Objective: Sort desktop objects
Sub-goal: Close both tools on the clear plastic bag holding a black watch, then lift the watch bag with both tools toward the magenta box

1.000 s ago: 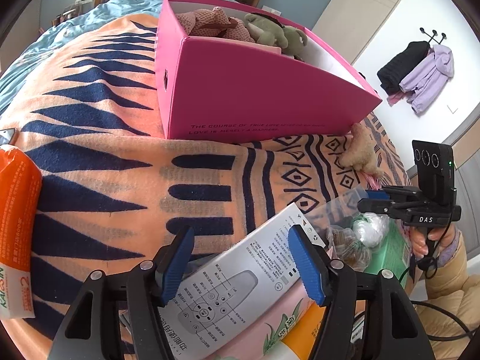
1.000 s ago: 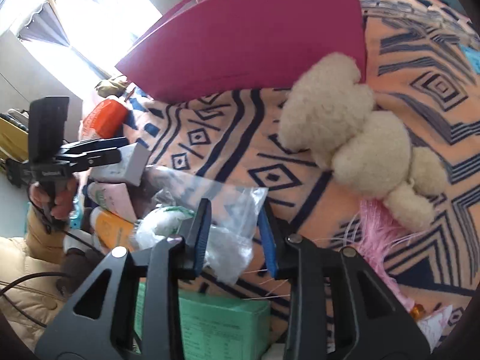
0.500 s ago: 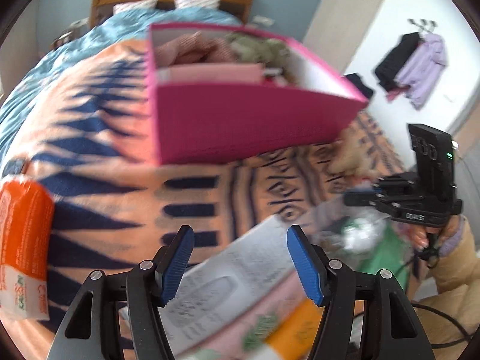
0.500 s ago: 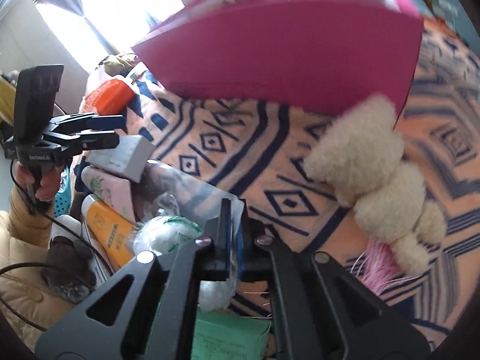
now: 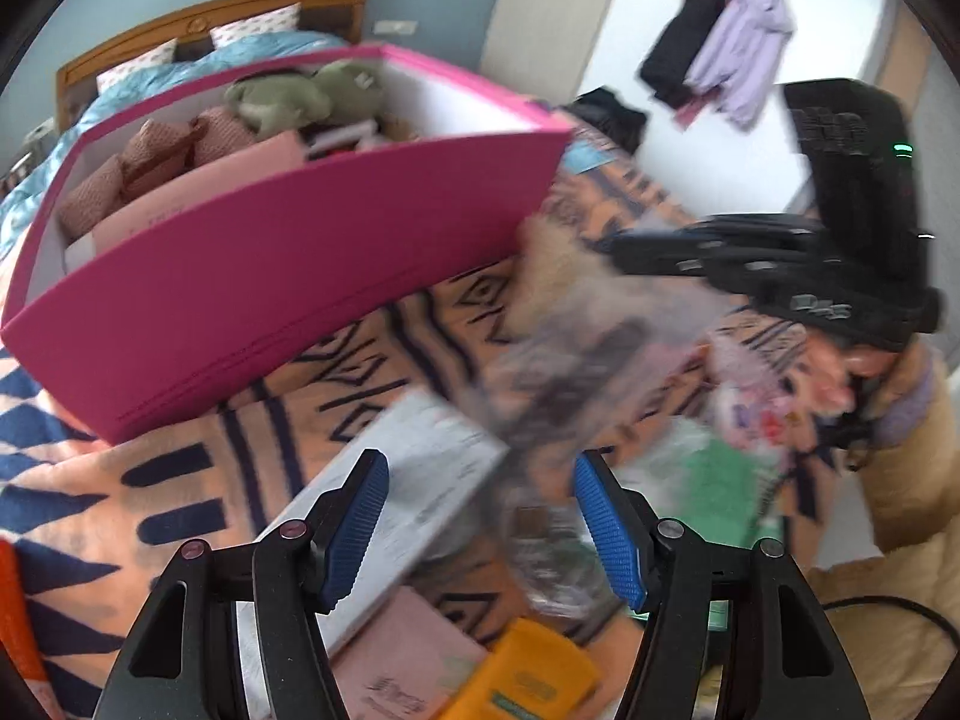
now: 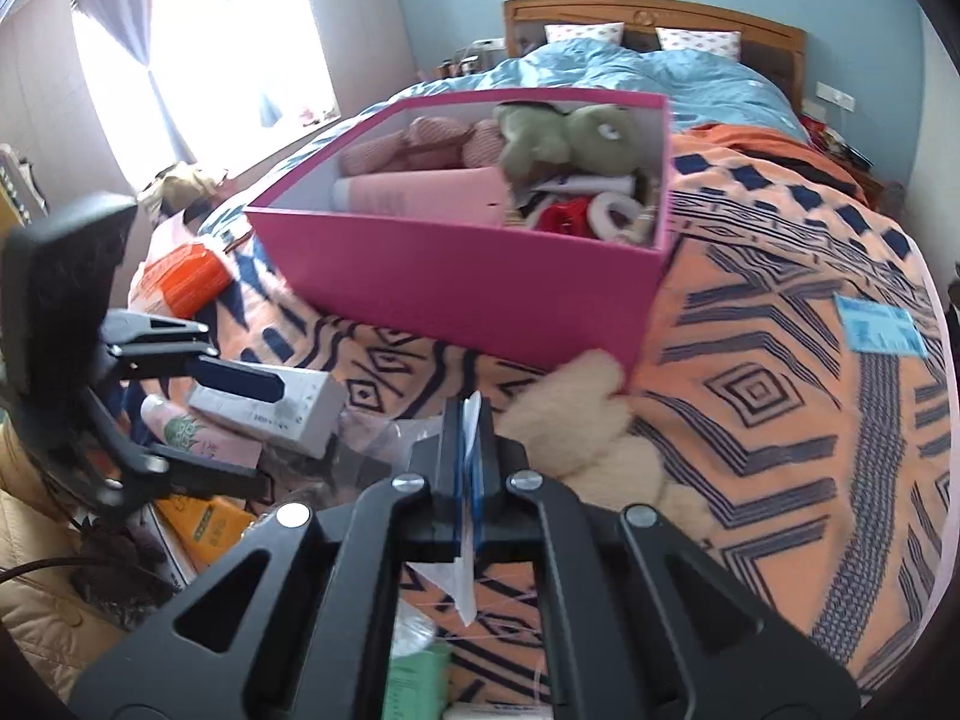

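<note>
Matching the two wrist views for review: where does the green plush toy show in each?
Left wrist: green plush toy sits upper left of centre, at the far end of the pink box.
Right wrist: the toy sits upper centre, in the box's far right corner.
Shared landmark: the wooden headboard behind the box.

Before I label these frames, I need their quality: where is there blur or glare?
Left wrist view: motion blur smears the clear plastic bag and the right gripper; the pink box is softer too. Right wrist view: mostly sharp, window blown out, fisheye bending the edges.
</note>
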Motion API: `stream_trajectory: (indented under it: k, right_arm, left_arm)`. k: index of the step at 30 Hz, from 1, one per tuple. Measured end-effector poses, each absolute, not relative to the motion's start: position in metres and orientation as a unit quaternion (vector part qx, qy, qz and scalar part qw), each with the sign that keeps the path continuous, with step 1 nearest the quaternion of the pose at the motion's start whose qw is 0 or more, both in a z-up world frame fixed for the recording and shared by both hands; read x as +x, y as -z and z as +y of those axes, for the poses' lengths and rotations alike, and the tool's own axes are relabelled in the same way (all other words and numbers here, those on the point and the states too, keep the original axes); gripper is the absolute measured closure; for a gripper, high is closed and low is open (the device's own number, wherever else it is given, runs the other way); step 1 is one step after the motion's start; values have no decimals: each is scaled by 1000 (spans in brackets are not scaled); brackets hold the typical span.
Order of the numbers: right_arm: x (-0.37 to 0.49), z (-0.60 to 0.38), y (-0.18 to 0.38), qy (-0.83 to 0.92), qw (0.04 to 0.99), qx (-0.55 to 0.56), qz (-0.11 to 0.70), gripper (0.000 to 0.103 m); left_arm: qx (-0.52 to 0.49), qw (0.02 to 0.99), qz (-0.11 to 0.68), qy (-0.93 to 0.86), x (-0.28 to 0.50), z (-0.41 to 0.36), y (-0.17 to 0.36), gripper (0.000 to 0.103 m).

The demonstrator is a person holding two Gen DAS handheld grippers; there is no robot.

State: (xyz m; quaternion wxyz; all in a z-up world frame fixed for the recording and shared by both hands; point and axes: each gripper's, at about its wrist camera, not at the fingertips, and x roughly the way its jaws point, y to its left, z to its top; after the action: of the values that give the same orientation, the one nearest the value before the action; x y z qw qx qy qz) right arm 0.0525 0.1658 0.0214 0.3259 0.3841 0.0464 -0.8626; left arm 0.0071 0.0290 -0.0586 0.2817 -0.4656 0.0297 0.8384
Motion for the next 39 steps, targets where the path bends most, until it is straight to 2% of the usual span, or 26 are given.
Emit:
stream_trajectory:
  k: [8,13,14,17,23,34,37,39]
  right_arm:
    - [54,191,-15,863,315,395,17,100]
    - [55,200,-10,862,311,401,6,100]
    - [54,202,-8,862,306,404,3,100]
    - [51,208,1,859,296,417,-6,100]
    - [50,220,19,857,269,440,-11,100]
    - [52,238,37,862,225,453,-13,100]
    - [51,240,38,861,225,456,-22,100]
    - [51,242,38,858,227,459,-31,100]
  left_arm:
    - [-478,154,68,-862,0,-3,73,36]
    - [-479,70,72,-872,-2,-26,74,38]
    - [-481,59,65,-872,-4,-31,74,41]
    - [-486,118,21,-866,3,-30,68,43]
    - [-493,238,-5,-837,19,-13,64,43]
    - [-561,196,-37,-803,8,-27,91,40]
    - [-564,206,-42,-799,7,-22,92,35]
    - [-567,215,-45,-794,6,-18,93,26]
